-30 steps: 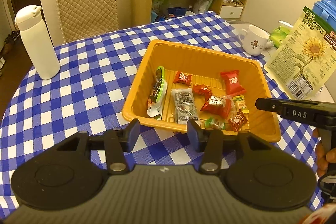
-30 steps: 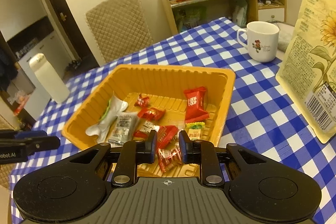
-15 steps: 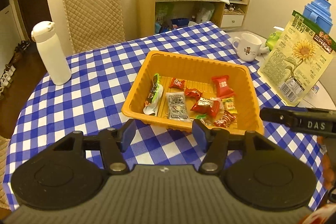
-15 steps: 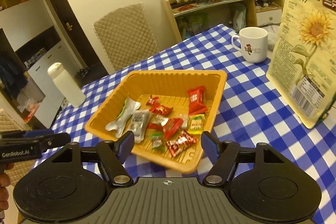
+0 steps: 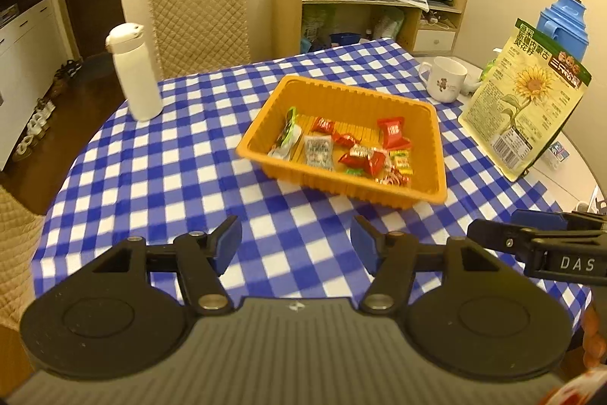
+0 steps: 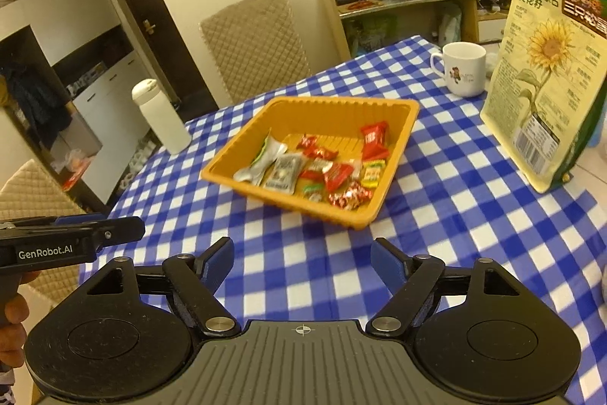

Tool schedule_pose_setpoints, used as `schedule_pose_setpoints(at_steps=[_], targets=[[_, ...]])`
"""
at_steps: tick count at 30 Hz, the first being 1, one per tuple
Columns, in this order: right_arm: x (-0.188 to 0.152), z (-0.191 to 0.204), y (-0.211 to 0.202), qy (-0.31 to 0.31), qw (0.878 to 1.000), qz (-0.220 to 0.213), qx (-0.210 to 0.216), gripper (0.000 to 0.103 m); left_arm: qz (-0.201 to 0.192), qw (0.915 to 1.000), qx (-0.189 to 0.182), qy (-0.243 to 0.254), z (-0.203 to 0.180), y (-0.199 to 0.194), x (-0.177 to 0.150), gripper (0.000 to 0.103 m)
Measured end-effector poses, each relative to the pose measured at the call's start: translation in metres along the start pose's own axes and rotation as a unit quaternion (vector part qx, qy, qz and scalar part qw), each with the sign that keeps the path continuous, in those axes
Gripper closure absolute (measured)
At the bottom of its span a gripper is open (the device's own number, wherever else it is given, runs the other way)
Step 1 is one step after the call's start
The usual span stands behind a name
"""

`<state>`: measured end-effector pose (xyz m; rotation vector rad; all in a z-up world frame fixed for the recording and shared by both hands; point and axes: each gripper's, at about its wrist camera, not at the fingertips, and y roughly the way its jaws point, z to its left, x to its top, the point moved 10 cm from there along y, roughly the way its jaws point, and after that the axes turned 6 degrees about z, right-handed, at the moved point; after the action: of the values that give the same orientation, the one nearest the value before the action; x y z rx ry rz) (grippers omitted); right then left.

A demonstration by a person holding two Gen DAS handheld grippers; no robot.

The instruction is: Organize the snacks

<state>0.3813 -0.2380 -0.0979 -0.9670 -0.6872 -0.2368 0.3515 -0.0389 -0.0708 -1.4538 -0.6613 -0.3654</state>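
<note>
An orange tray (image 5: 341,97) stands on the blue checked tablecloth and holds several wrapped snacks, among them a red packet (image 5: 392,130) and a silver packet (image 5: 318,150). It also shows in the right wrist view (image 6: 330,107). My left gripper (image 5: 296,241) is open and empty, held above the cloth in front of the tray. My right gripper (image 6: 301,259) is open and empty, also pulled back from the tray's near edge. Each gripper shows from the side in the other's view, the right one (image 5: 531,241) and the left one (image 6: 72,238).
A white bottle (image 5: 132,74) stands at the left of the table. A white mug (image 5: 445,78), a sunflower seed bag (image 5: 525,101) and a blue jug (image 5: 563,21) stand at the right. A padded chair (image 5: 197,18) is behind the table.
Both grippers have drawn back and up from the tray. The right gripper's jaws went from nearly shut over the snacks to wide open, and the left gripper's jaws widened too.
</note>
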Motion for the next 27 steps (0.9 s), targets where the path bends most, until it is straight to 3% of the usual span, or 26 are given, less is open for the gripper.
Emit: schedule_pose_setpoints(at_steps=[13,27], targets=[[-0.05,0.037,-0.036,0.011,1.0,0.009,-0.023,0.024,0.015,0.9997,-0.013,0.011,0.015,-0.042,-0.05,0.041],[-0.128,0.103,-0.062,0.036,0.998,0.02,-0.053,0.024,0.038,0.9976,-0.041,0.043,0.056,-0.089,-0.13,0.041]])
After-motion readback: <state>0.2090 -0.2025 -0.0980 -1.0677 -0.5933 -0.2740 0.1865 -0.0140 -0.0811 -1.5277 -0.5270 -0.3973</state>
